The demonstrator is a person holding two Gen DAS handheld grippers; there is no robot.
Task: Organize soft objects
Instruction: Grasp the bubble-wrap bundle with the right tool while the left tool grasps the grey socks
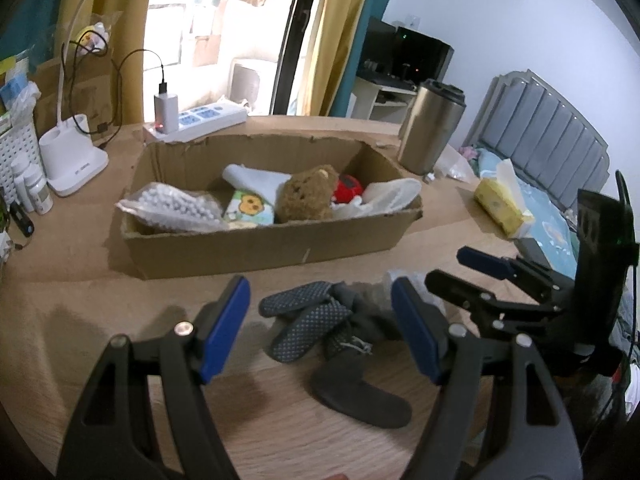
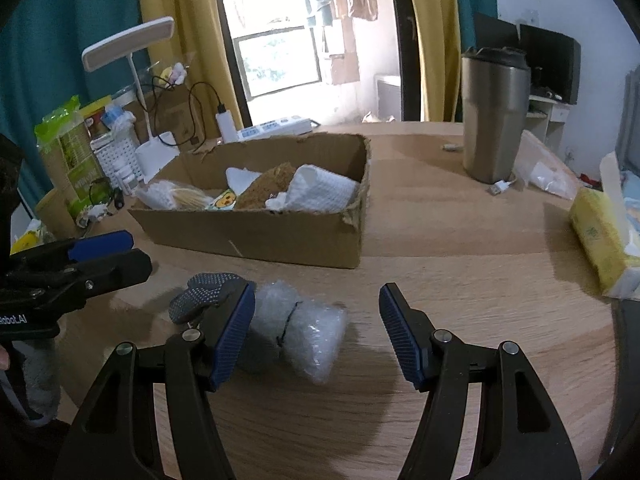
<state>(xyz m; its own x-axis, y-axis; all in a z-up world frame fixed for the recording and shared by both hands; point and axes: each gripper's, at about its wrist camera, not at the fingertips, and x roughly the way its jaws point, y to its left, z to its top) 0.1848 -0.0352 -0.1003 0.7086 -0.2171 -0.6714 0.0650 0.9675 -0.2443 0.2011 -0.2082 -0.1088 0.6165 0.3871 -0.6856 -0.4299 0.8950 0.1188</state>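
A cardboard box [image 1: 256, 244] on the wooden table holds a brown plush bear [image 1: 306, 198], a red toy [image 1: 349, 190], white cloths and a bubble-wrap bag [image 1: 176, 208]. In front of it lie grey dotted slipper socks [image 1: 320, 328] and a bubble-wrap bundle [image 2: 300, 332]. My left gripper [image 1: 320, 330] is open, its fingers either side of the socks. My right gripper [image 2: 318, 332] is open above the bubble-wrap bundle; it also shows in the left wrist view [image 1: 464, 270]. The box also shows in the right wrist view [image 2: 260, 236].
A steel tumbler [image 2: 494, 116] stands right of the box. A yellow tissue pack [image 2: 604, 236] lies at the table's right edge. A white desk lamp [image 1: 72, 160], power strip [image 1: 200, 120], white basket and bottles stand at the back left. A bed is beyond the table.
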